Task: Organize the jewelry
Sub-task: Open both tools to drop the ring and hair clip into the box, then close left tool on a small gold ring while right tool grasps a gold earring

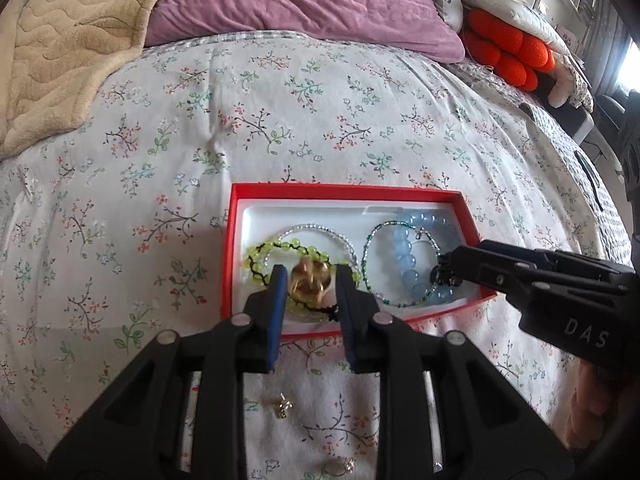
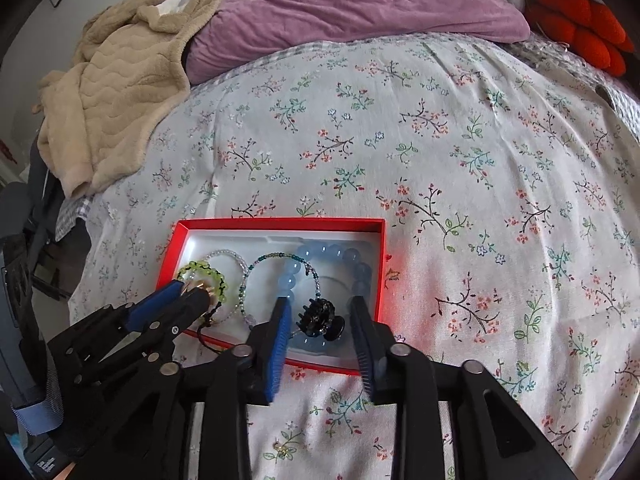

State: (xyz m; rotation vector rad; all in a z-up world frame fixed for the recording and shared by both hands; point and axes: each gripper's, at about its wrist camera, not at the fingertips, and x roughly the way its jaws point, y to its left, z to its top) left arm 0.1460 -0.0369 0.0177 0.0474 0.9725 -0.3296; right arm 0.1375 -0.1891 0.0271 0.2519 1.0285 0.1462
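Observation:
A red box (image 1: pixel 348 192) with a white lining lies on the floral bedspread. In it are a green bead bracelet (image 1: pixel 260 256), a clear bead bracelet (image 1: pixel 320 228), a teal bead strand (image 1: pixel 370 240) and a pale blue bead bracelet (image 1: pixel 404 248). My left gripper (image 1: pixel 310 272) stands over the box's left end, open, with a gold piece (image 1: pixel 310 280) lying between its fingers on the green bracelet. My right gripper (image 2: pixel 320 304) is open over the near right part of the box (image 2: pixel 280 222). A black flower-shaped piece (image 2: pixel 318 314) lies between its fingers, apart from both pads.
A small gold earring (image 1: pixel 283 405) and a ring (image 1: pixel 340 466) lie loose on the bedspread in front of the box. A beige blanket (image 1: pixel 60 60) and a purple pillow (image 1: pixel 300 0) fill the far side. Orange cushions (image 1: pixel 508 56) sit at far right, near the bed's edge.

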